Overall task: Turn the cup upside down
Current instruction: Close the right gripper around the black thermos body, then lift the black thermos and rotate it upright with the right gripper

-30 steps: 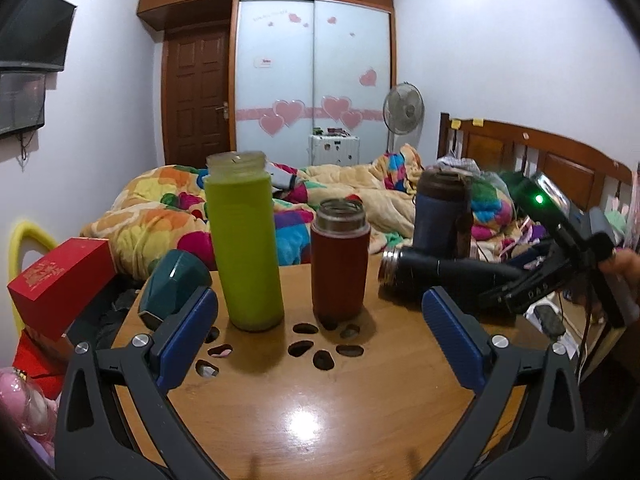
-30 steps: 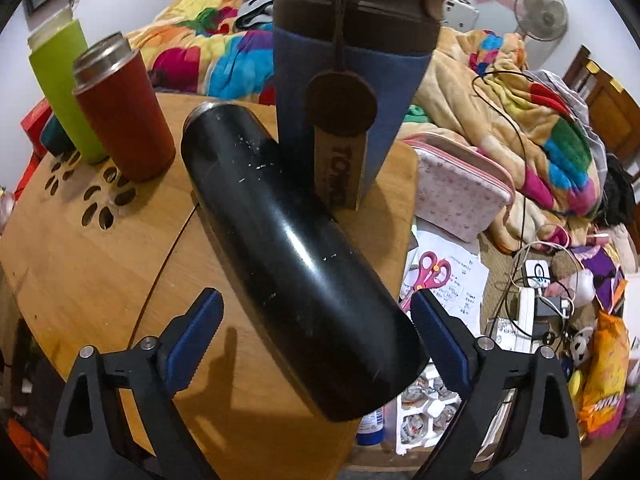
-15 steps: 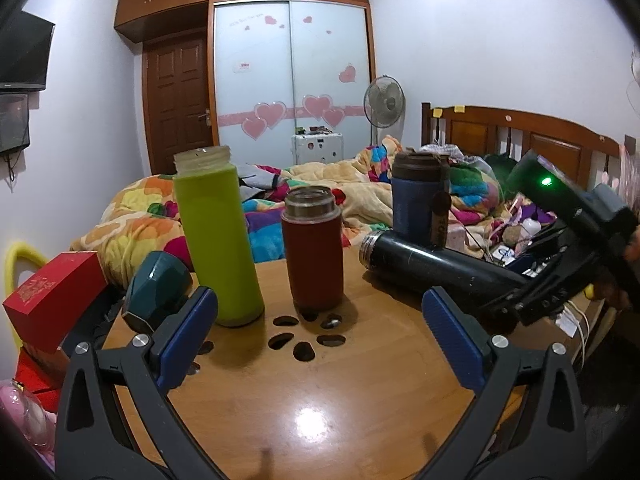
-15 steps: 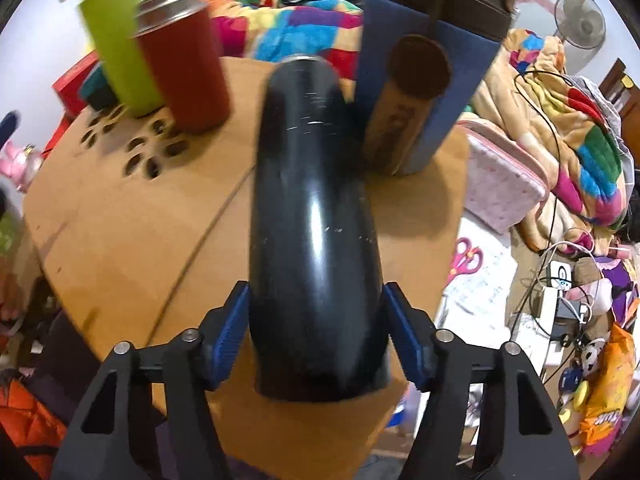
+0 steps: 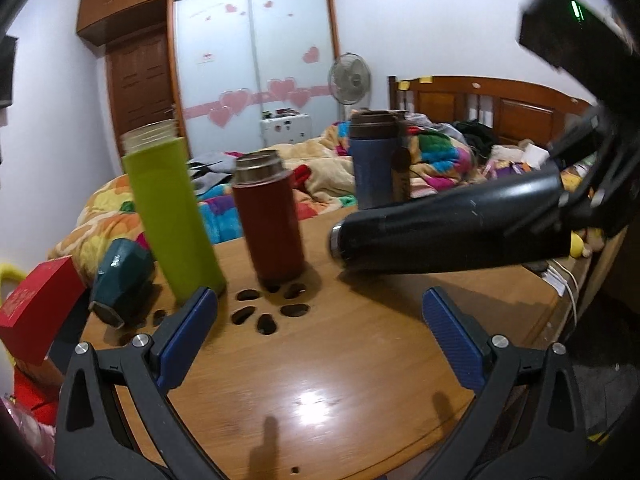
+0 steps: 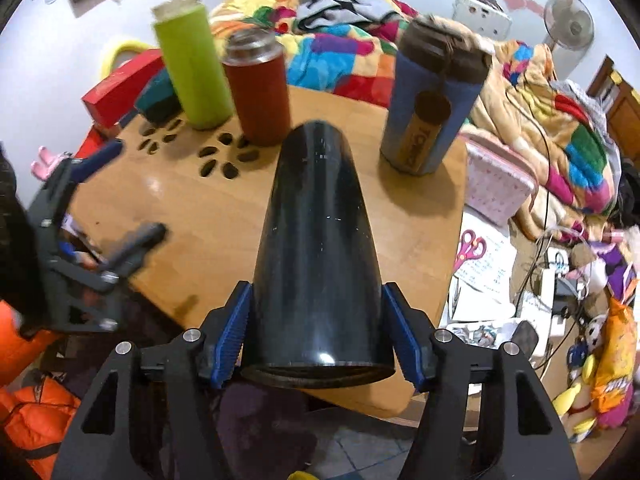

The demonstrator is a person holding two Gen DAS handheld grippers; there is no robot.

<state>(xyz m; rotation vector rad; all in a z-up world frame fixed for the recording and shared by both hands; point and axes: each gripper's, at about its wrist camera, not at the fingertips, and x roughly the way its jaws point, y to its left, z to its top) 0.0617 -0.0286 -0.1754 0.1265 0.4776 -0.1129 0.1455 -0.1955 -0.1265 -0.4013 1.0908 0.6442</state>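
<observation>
My right gripper (image 6: pixel 316 340) is shut on the black cup (image 6: pixel 316 248), a long black cylinder. It holds the cup off the round wooden table (image 6: pixel 224 220), lying roughly level and pointing across the table. In the left wrist view the black cup (image 5: pixel 448 232) hangs in the air at the right, one end toward the red cup (image 5: pixel 270 224). My left gripper (image 5: pixel 318 332) is open and empty, low over the table's near side. It also shows at the left of the right wrist view (image 6: pixel 120 196).
A green cup (image 5: pixel 172 216), the red cup and a blue-brown cup (image 5: pixel 376 164) stand upright on the table. A teal object (image 5: pixel 120 276) and a red box (image 5: pixel 36 312) sit at the left edge. Paw-shaped holes (image 5: pixel 264 312) cut the tabletop. A bed lies behind.
My right gripper closed on the black cup where it lay on the table, then lifted it off the surface. My left gripper stayed open, shifting slightly.
</observation>
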